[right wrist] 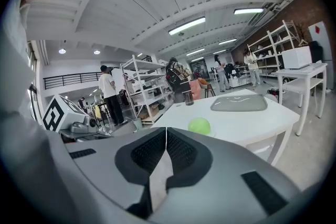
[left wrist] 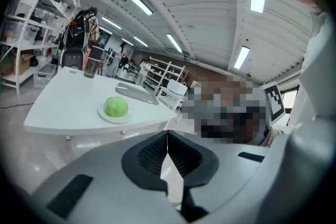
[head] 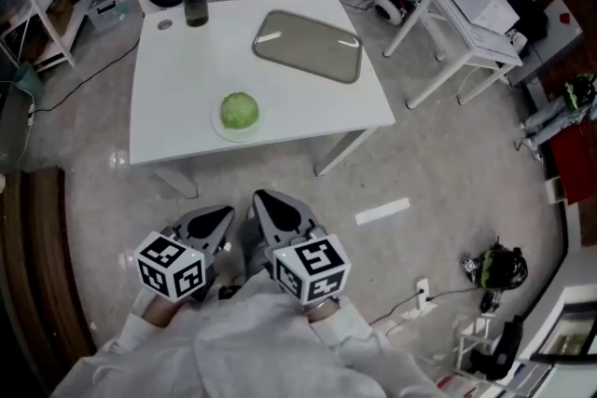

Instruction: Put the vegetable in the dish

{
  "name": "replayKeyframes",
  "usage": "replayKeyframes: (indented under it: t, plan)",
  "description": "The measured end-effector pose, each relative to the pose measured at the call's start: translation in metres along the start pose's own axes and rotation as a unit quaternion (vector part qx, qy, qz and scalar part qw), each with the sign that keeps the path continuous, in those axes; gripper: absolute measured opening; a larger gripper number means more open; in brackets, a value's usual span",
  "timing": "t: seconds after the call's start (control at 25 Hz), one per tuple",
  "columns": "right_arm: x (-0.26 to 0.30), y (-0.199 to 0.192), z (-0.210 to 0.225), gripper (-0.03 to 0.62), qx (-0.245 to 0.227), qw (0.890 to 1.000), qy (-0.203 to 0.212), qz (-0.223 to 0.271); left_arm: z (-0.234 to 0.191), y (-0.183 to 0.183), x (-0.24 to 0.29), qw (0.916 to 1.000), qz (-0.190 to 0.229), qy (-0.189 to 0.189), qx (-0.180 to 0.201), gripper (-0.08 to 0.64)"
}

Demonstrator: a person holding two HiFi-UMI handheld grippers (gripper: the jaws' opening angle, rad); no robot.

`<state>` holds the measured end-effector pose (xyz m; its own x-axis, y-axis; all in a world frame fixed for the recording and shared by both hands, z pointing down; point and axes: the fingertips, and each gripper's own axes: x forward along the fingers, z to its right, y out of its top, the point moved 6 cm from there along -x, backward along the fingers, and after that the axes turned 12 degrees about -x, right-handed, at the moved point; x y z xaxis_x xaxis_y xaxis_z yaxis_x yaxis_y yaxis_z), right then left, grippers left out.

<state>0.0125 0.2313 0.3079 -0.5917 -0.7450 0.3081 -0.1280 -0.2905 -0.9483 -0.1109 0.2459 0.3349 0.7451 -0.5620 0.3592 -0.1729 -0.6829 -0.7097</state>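
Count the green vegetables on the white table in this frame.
1. The cabbage sits on a small white plate near the front edge of the table, apart from the grey tray farther back. None looks hidden.

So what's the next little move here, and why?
Probably bring the right gripper forward toward the cabbage and open its jaws: it and the left gripper hang short of the table, jaws shut and empty, while the cabbage sits untouched on its small plate.
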Motion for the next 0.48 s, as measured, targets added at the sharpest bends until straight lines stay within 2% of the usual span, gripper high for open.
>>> replayKeyframes:
  t: [0.28, 0.48]
  plan:
    - [0.056, 0.019, 0.070, 0.015, 0.017, 1.000, 0.000, -0.009, -0.039, 0.062, 0.047, 0.9990, 0.024, 0.031, -0.022, 0.009]
    - [0.094, 0.027, 0.119, 0.015, 0.024, 0.999, 0.011, -0.021, -0.057, 0.100, 0.089, 0.9984, 0.028, 0.039, -0.031, 0.009]
